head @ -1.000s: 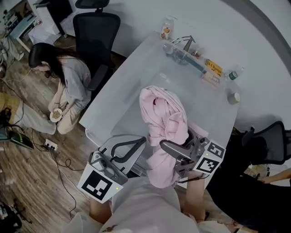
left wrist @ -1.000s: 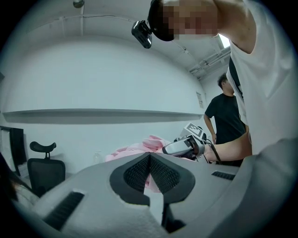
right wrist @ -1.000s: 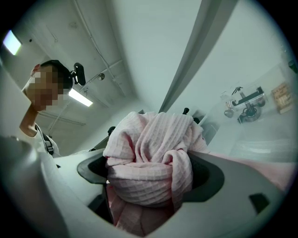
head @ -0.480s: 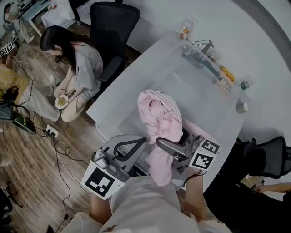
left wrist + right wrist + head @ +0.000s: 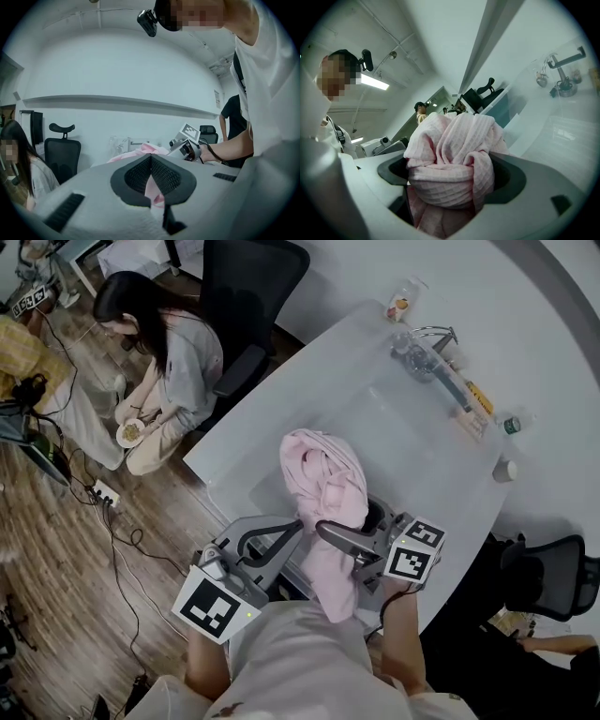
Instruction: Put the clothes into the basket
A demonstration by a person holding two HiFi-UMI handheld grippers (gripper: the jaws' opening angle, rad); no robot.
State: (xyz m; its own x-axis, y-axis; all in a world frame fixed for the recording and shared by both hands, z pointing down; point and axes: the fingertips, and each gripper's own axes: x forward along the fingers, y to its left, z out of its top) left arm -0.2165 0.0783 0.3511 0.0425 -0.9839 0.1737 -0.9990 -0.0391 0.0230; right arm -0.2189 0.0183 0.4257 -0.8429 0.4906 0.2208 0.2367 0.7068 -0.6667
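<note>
My right gripper (image 5: 449,183) has a fat wad of the pink waffle-knit cloth (image 5: 323,474) clamped between wide-set jaws; my left gripper (image 5: 151,177) is pinched closed on a fold.

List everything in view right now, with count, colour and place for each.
pink garment: one, pink, bunched above the table's near edge
table: one, white, centre
bottle: one, clear with orange label, table's far corner
metal stand: one, silvery, table's far side
office chairs: two, black, one beyond the table, one at right
seated person: one, grey top, left of the table
left gripper: one, grey, shut on the garment
right gripper: one, grey, shut on the garment
</note>
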